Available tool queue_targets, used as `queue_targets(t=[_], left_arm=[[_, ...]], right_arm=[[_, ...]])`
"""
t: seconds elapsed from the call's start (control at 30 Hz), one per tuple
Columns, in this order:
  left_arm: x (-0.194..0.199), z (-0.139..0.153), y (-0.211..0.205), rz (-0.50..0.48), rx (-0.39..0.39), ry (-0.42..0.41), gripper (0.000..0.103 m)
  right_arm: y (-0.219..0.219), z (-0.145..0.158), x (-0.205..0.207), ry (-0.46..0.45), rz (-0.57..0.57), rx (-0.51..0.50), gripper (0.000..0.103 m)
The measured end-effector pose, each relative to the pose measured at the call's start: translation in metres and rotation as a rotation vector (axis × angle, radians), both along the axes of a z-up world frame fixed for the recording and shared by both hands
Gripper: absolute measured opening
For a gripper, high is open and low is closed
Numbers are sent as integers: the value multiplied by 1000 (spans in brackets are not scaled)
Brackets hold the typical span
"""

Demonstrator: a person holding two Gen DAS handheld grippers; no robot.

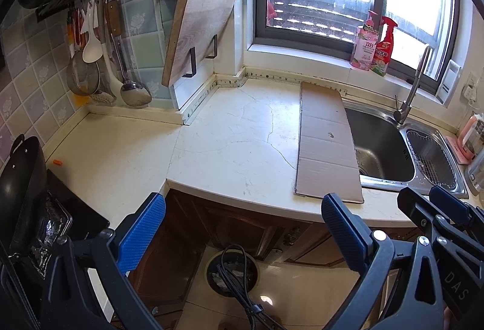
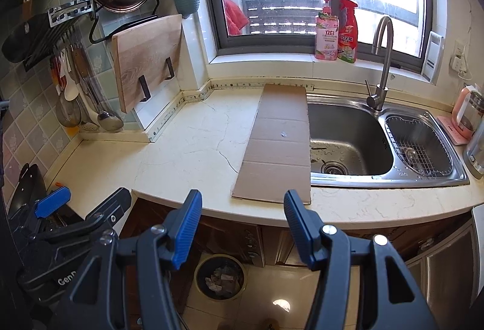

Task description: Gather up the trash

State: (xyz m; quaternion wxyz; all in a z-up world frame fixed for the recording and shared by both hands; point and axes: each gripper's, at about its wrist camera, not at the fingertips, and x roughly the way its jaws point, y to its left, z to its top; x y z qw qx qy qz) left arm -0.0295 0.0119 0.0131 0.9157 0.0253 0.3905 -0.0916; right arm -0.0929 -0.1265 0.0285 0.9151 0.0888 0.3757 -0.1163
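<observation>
A: Two grippers, both held out in front of the counter [image 2: 187, 154] edge, above the floor. Left gripper [image 1: 242, 227]: jaws spread wide, nothing between them. Right gripper [image 2: 242, 221]: also wide apart, nothing held.

B: Trash?

A: Crumpled scraps sit in the bin [image 2: 220, 277] on the floor, against the cabinet doors. Right view: bin lies below and between the fingers, a little left of centre. Left view: bin [image 1: 232, 272] again below the gap between the fingers, a black cable [image 1: 239, 284] hanging across it.

B: On the counter?

A: A cardboard strip [image 2: 279, 142] lies flat, its long right edge over the sink [image 2: 351, 142] rim. Near end just beyond the right gripper's fingertips, apart from them. A small pale speck [image 2: 283, 134] rests mid-strip; cannot tell what it is. Small orange bit [image 1: 57, 162] far left on the counter, near the black pan [image 1: 18, 176], well apart from both grippers.
</observation>
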Motion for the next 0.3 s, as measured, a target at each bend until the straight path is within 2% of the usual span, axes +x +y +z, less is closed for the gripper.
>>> queue_targets(t=[0.3], left_arm=[[-7,1,-4,-11,2,-4,102]], right_arm=[[-4,1,-7,-1,-8,-2,57]])
